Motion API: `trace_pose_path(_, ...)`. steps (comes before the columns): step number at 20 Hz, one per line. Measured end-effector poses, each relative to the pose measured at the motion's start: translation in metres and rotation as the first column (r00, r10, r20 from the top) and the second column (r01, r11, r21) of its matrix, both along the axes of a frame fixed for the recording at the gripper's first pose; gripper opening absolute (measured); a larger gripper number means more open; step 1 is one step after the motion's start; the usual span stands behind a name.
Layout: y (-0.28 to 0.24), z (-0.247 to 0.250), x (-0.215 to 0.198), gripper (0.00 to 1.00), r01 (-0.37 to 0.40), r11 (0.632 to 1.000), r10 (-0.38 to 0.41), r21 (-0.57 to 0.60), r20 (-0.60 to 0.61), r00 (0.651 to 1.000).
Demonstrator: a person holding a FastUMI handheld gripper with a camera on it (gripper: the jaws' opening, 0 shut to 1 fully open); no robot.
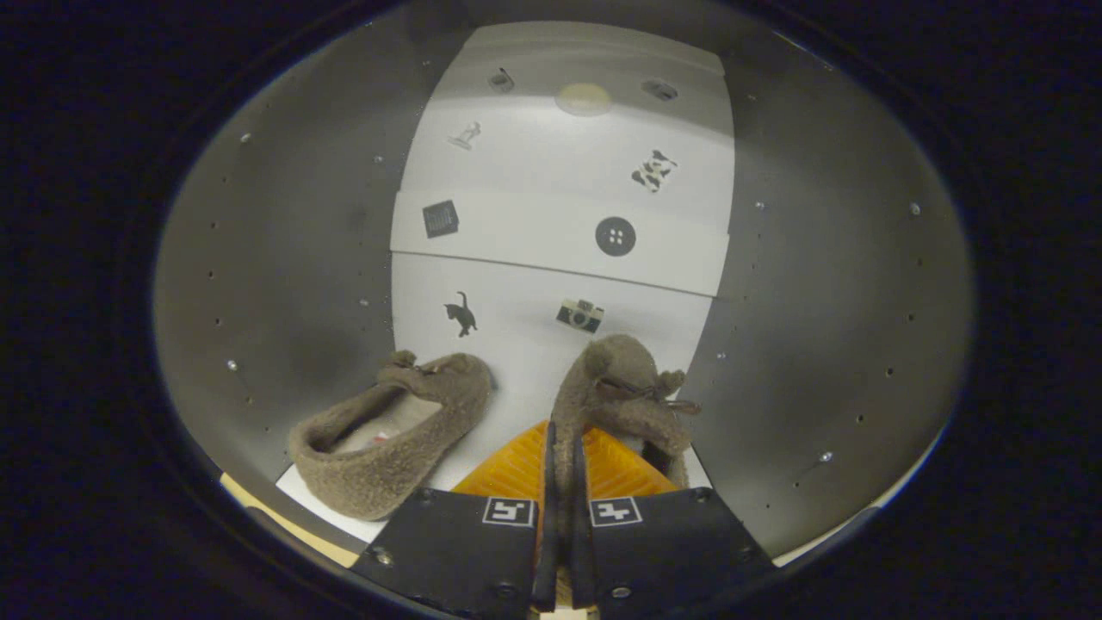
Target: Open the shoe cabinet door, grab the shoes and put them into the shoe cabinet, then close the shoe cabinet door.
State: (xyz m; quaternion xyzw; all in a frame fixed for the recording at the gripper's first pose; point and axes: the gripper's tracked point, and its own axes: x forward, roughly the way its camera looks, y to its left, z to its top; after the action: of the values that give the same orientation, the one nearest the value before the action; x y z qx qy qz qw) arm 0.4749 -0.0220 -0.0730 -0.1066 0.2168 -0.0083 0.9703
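Note:
I look into the open shoe cabinet point(284, 258). Its white floor panel point(516, 344) runs back between two grey side walls. A fuzzy brown slipper point(396, 430) lies on that floor, left of my fingers, toe pointing inward. A second matching slipper point(624, 387) with a small bow sits straight ahead of my gripper point(564, 482). My gripper is shut on the heel rim of this second slipper, the thin fuzzy wall pinched between both fingers. The slipper's toe points into the cabinet. The cabinet door is hidden from me.
Small picture stickers dot the white shelves: a cat point(462, 313), a camera point(579, 315), a button point(616, 236). A raised white shelf edge point(560, 258) crosses behind the slippers. The grey right wall point(844, 301) stands close beside the held slipper.

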Motion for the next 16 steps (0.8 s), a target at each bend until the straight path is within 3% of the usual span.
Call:
trace_pose_path(3,0.008,-0.004,0.003,0.10,-0.013,0.999,0.013,0.039,0.002,1.000)
trace_pose_path(7,0.001,0.002,0.003,0.16,0.056,0.998,-0.057,0.018,0.063,0.996)
trace_pose_path(12,0.006,0.010,-0.035,0.75,0.059,0.997,-0.053,-0.050,0.121,0.991)
trace_pose_path(14,0.002,0.014,-0.063,1.00,0.095,0.994,-0.087,-0.063,0.118,0.989)
trace_pose_path(16,0.000,0.020,-0.096,1.00,0.124,0.991,-0.119,-0.049,0.104,0.987)
